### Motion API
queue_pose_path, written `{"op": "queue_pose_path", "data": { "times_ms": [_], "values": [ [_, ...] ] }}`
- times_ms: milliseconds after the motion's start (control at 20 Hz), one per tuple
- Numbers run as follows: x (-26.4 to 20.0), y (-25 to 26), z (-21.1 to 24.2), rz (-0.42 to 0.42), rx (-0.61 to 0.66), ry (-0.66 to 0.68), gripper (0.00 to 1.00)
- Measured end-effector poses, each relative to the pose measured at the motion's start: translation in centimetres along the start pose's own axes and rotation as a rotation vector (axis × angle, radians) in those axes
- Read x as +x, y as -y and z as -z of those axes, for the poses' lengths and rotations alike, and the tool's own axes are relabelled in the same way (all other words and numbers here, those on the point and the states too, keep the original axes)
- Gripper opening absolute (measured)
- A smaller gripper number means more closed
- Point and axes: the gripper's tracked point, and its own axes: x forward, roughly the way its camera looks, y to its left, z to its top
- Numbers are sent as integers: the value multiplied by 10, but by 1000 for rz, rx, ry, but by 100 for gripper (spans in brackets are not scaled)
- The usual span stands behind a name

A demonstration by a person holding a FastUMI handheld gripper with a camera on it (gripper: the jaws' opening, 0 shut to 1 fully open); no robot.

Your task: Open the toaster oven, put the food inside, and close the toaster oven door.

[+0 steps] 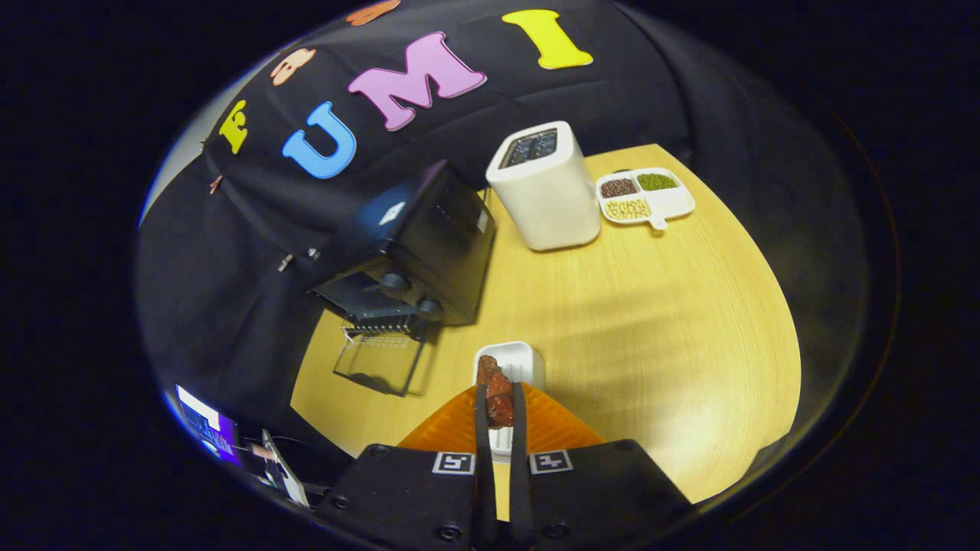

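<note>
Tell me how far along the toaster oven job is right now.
Done: the toaster oven stands with its glass door folded down open. In hand: the tool is shut on the reddish-brown food, held above the white dish on the wooden table. Left: carry the food over into the oven, release it, then swing the door closed.

Black cloth wall (612,84), wooden table (651,321)

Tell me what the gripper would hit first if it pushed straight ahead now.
The gripper, fingers shut on the reddish-brown food, points at the white tray just ahead. Beyond lies bare wooden table; depth is unclear.
</note>
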Motion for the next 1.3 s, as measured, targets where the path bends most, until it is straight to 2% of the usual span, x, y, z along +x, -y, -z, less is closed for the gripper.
{"op": "queue_pose_path", "data": {
  "times_ms": [250,500,750,950,1100,1300],
  "values": [
    [14,-117,-2,-116,22,136,11],
    [74,-200,7,-158,13,224,11],
    [151,-236,3,-145,12,282,11],
    [204,-233,-12,-113,5,324,11],
    [228,-231,-24,-116,15,359,11],
    [246,-209,-28,-54,13,357,11]
  ]
}}
